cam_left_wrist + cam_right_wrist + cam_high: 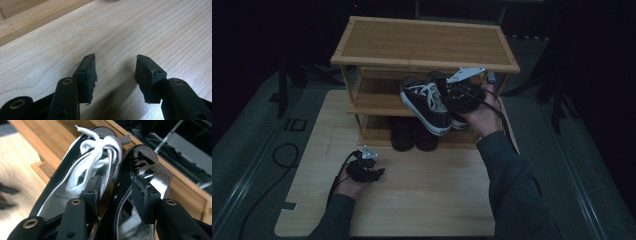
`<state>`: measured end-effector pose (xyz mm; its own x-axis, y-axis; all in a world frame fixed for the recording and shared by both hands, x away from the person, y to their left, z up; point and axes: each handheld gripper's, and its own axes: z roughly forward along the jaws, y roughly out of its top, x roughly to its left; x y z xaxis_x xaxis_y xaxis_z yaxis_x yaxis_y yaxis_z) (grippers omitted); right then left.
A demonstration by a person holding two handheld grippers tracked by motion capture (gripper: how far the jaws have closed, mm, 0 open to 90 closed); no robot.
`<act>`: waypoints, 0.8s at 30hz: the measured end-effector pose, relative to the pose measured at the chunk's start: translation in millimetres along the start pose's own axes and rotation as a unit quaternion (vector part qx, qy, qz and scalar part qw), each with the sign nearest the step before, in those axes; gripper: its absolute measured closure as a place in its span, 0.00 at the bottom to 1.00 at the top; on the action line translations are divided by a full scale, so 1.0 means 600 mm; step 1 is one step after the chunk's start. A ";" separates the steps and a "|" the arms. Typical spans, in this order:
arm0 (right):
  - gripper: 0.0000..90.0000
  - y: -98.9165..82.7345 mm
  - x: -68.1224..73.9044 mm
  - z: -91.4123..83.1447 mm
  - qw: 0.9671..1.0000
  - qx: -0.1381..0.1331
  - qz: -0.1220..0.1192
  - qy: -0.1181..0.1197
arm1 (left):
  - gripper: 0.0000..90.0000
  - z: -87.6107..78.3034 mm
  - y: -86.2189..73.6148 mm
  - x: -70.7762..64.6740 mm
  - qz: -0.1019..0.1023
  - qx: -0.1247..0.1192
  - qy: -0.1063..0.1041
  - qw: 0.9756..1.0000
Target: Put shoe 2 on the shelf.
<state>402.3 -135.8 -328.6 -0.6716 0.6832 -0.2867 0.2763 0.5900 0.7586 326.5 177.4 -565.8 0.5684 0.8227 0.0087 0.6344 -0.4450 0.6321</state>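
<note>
Black canvas sneakers (432, 102), white laces and soles, paired on the rack's middle shelf (372, 97). My right gripper (116, 192) jaws half open inside them, one per shoe. Left gripper (115, 75) jaws open, empty, over bench (162, 32).

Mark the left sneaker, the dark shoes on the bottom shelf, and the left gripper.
left sneaker (426, 102), high view, on its laced top.
dark shoes (403, 135), high view, on the left shoe's upper.
left gripper (115, 72), left gripper view, midway between its open fingertips.
</note>
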 end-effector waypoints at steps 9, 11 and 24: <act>0.68 -0.005 -0.008 -0.017 0.999 -0.018 -0.026 0.030 | 0.60 -0.008 0.008 -0.004 -0.009 0.005 -0.013 1.000; 0.68 -0.006 -0.009 -0.019 0.999 -0.018 -0.033 0.039 | 0.61 -0.015 0.013 -0.006 -0.009 -0.002 -0.019 1.000; 0.83 -0.010 -0.033 -0.035 0.992 -0.041 -0.011 0.116 | 0.75 -0.078 0.062 -0.008 0.015 -0.041 -0.040 0.998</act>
<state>399.4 -162.3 -315.1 -0.8201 0.5469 -0.1681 0.2094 0.5603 0.8014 322.8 173.0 -506.1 0.6290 0.7768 -0.0321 0.5733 -0.4356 0.6940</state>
